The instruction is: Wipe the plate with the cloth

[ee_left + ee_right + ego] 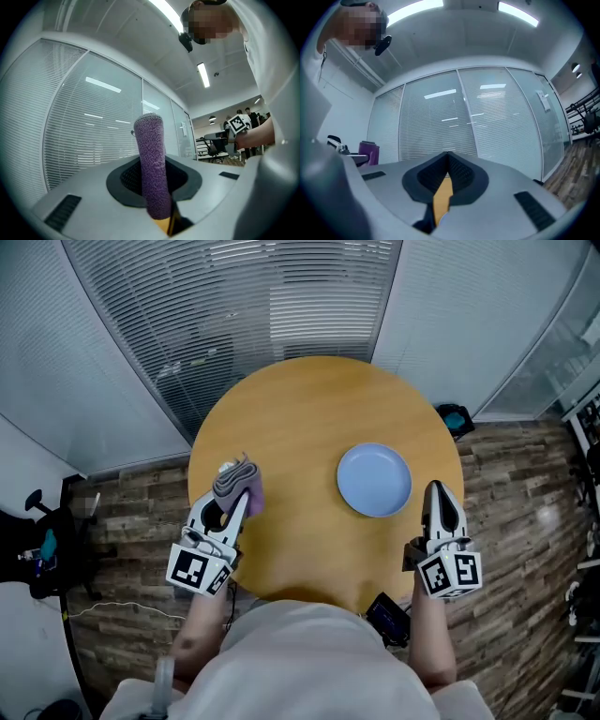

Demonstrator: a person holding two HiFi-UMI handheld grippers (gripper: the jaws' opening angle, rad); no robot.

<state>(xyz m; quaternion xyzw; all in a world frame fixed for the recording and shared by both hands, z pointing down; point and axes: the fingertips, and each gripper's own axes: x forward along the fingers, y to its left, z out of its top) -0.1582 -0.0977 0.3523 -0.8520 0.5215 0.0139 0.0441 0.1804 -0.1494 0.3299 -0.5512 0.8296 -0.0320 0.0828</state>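
Observation:
A light blue plate [373, 480] lies empty on the right half of the round wooden table [309, 409]. My left gripper [233, 499] hovers at the table's left edge, shut on a folded purple-grey cloth [240, 481]. In the left gripper view the cloth [152, 164] stands up as a purple roll pinched between the jaws. My right gripper [441, 504] hangs just off the table's right front edge, near the plate but apart from it, shut with nothing in it. In the right gripper view its jaws meet and only a sliver of table shows between them; the cloth [369, 153] shows small at far left.
A dark flat object [386, 615] sits by the table's near edge at my right. A teal-and-black item [456, 418] lies on the wooden floor behind the table's right side. Glass walls with blinds [281, 306] stand behind. A black chair [37, 549] stands far left.

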